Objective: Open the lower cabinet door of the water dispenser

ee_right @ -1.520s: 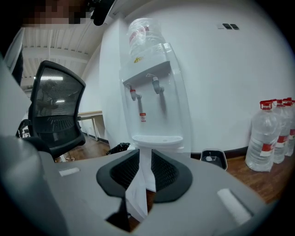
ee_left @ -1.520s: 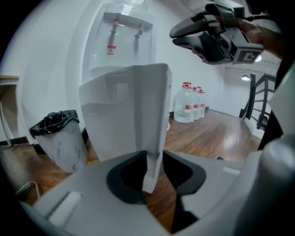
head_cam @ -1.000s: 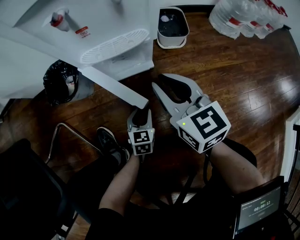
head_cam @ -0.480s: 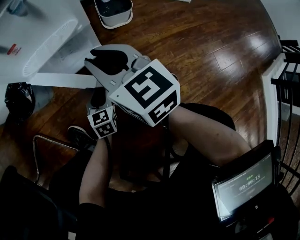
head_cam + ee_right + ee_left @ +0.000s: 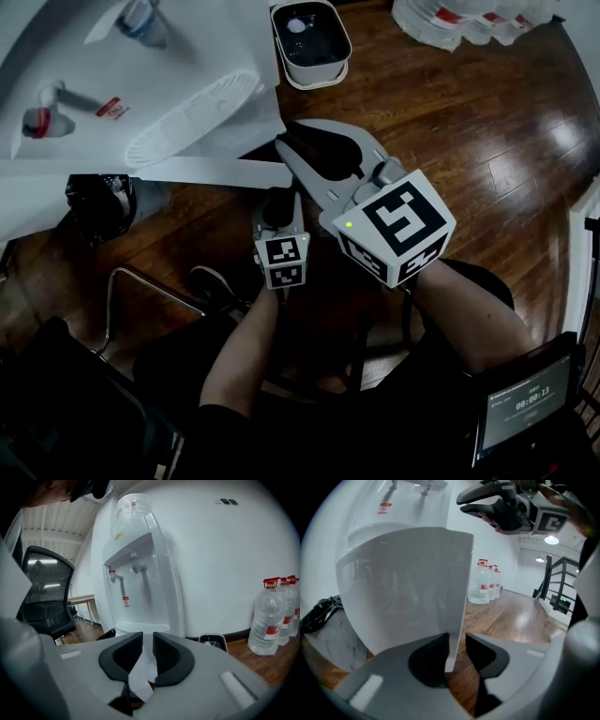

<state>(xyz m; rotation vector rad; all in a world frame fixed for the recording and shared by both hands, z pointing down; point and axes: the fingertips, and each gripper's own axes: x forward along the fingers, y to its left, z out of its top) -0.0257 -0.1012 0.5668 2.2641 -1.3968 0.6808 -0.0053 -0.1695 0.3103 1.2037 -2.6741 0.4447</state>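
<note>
The white water dispenser stands at the upper left of the head view. Its lower cabinet door is swung out from the body. My left gripper is shut on the door's free edge. In the left gripper view the thin door panel runs down between the pads of the left gripper. My right gripper hovers just above and to the right, its jaws a narrow slit apart with nothing between them. In its own view the right gripper points at the dispenser.
A black bin bag sits left of the door, beside the dispenser. A small white bucket and several water bottles stand along the wall. An office chair is at the left, a timer screen at the lower right.
The left gripper has moved sideways with the door edge in it, and the door stands further from the dispenser body. The right gripper moved along above it. The head view swung.
</note>
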